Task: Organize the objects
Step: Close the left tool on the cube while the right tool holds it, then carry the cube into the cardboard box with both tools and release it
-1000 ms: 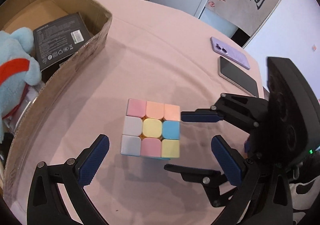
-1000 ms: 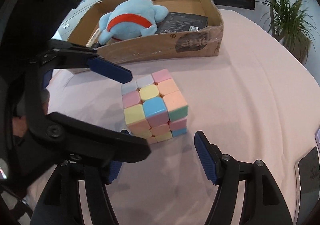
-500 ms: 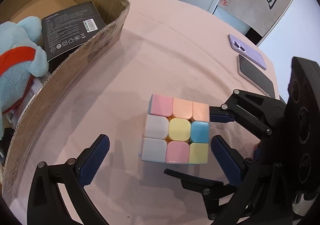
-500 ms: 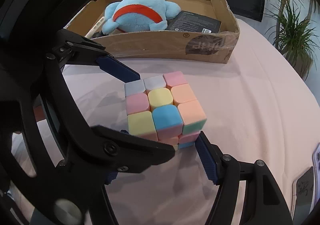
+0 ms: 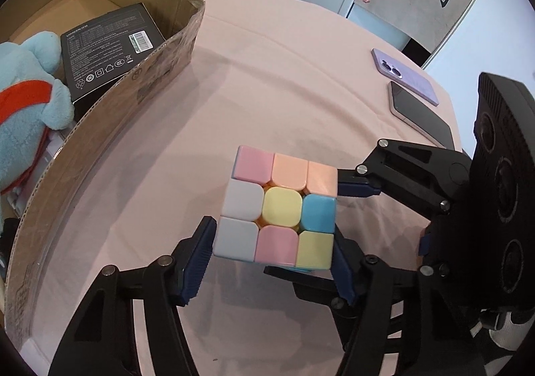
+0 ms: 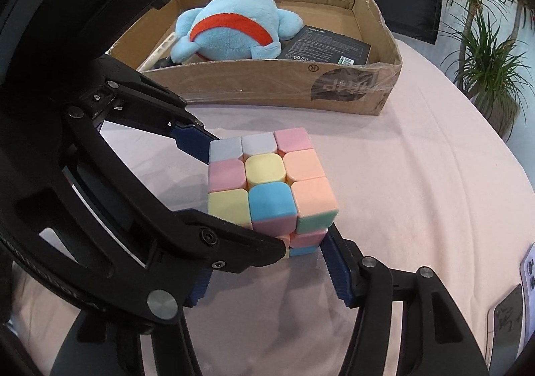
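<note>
A pastel puzzle cube sits on the pink tablecloth, with both grippers around it. My left gripper is closing on it from the near side. Its blue pads lie against the cube's left and right faces. My right gripper is also closing, and its right pad touches the cube's lower corner. Its left pad is partly hidden behind a left-gripper finger. In the left wrist view, one right-gripper finger meets the cube's far right edge.
An open cardboard box stands beyond the cube, holding a blue plush toy and a black packet. Two phones lie near the table's right edge. Potted plants stand past the table.
The left jaws have come in from wide open to the cube's sides. The right jaws have narrowed around the cube, and both grippers have drawn closer to it.
</note>
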